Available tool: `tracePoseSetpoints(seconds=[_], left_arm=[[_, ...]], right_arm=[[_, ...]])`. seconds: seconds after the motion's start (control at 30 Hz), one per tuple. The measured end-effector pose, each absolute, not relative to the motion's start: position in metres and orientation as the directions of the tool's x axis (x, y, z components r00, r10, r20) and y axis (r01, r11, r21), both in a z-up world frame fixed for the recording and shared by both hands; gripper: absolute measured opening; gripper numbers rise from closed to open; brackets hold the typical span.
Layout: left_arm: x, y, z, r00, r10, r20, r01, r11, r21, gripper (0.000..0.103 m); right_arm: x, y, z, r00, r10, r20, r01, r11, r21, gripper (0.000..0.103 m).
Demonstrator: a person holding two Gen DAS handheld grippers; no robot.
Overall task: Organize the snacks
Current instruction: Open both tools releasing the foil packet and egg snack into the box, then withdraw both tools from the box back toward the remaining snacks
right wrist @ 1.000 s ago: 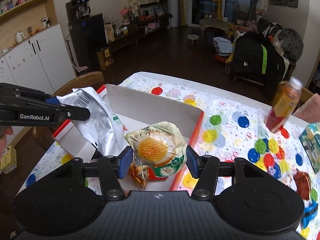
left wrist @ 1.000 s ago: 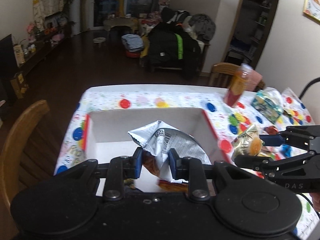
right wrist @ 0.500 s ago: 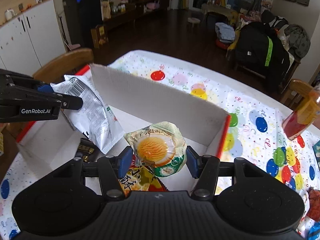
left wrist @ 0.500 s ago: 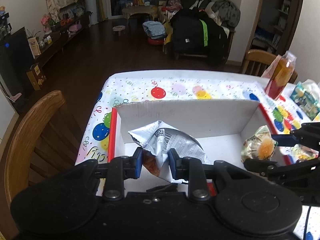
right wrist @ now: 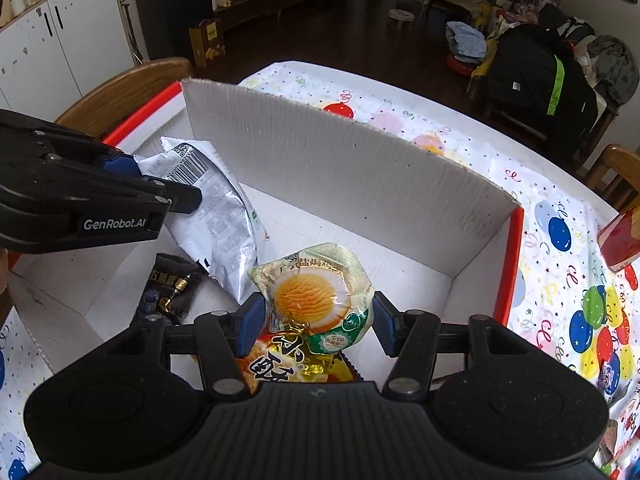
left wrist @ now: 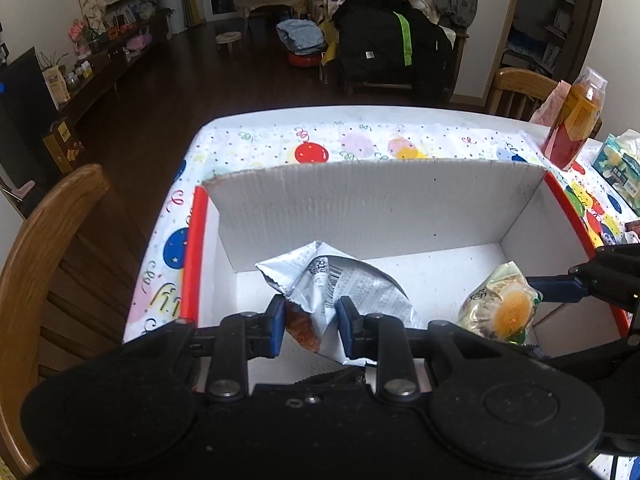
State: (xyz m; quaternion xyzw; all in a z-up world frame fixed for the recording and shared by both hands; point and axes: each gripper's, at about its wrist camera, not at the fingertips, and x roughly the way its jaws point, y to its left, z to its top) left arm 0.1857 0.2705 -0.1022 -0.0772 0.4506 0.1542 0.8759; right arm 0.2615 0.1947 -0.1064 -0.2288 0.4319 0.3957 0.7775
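Both tools have come forward and down since the earlier frames, from above the near edge of the box to well inside its walls, each carrying its packet along.

On the left, the left tool [left wrist: 311,322] pinches a silver bag [left wrist: 340,288] between its blue pads, and the bag hangs low over the white floor of the box [left wrist: 376,204], not yet let go. Below it in the right wrist view lies a dark packet [right wrist: 168,292], already resting on the box floor near the left wall. Further right, the right tool [right wrist: 318,322] grips an egg packet [right wrist: 316,292] with a yellow yolk picture; it too is held above the floor. Just under that tool an orange-and-gold packet [right wrist: 280,368] lies in the box, partly hidden by the tool body.

By my reading the task is midway: two snacks are stowed, two are about to be dropped, and more wait on the table [left wrist: 360,136] to the right. There a tall bottle [left wrist: 576,120] of orange drink stands upright beside the box, with a green pack [left wrist: 618,168] next to it and a few smaller wrappers at the frame edge, too cropped to count.

Count: one box, two tools, four packets in or over the box, one bottle, one green pack outside.
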Motion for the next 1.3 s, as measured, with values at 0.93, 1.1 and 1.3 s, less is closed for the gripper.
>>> tracePoseSetpoints(seconds=[0.93,1.1,1.3], left_arm=[[0.163,0.250,-0.077,0.561,0.180,-0.808,-0.310,0.951,-0.003,0.059],[0.151,0.240,-0.059,0.596,0.184,-0.782,-0.297,0.955,-0.002,0.067],[0.135,0.229,-0.040,0.632,0.185,-0.753,-0.282,0.959,-0.002,0.072]], right_arm=[[0.247,0.168,-0.072,0.314,0.478,-0.820,-0.802,0.596,0.040,0.064],[0.238,0.154,-0.053,0.340,0.504,-0.794,-0.797,0.602,0.040,0.070],[0.229,0.134,-0.033,0.358,0.534,-0.766,-0.787,0.614,0.060,0.074]])
